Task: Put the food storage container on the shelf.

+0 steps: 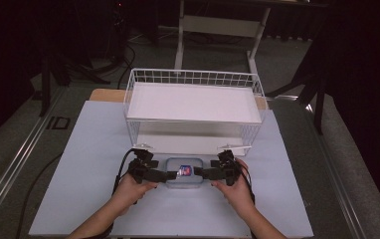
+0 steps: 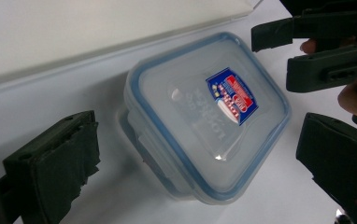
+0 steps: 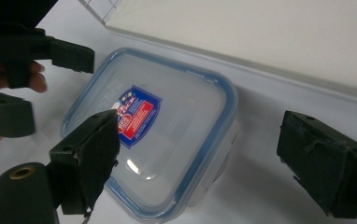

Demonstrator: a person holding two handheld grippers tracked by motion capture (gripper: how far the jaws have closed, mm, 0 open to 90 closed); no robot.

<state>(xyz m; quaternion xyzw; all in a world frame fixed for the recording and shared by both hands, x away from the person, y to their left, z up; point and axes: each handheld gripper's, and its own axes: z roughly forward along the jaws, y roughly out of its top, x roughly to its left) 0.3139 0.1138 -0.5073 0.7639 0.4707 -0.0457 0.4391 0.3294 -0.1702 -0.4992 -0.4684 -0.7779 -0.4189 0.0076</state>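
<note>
The clear food container (image 1: pixel 183 172) with a blue-rimmed snap lid and a red-and-blue label (image 2: pixel 232 95) sits on the pale table (image 1: pixel 88 149), just in front of the white wire rack (image 1: pixel 194 107) and between the two hands. The left claw (image 1: pixel 172 175) comes in at its left end and the right claw (image 1: pixel 198 173) at its right end, both pointing inward at each other. In the left gripper view the jaws stand wide apart, straddling the box with a gap on either side; in the right gripper view the jaws are likewise spread, one hanging over the lid's near edge, the other off beyond the far side. Neither seems clamped on anything yet.

This looks like the approach to a two-handed hold on the box, perhaps to lift it toward the rack or to work the lid's side flaps; which of these cannot be told. The next move calls for each claw to settle level with the box's wall or a lid flap, then close evenly from both ends so the light plastic does not skid or tilt on the smooth table.
</note>
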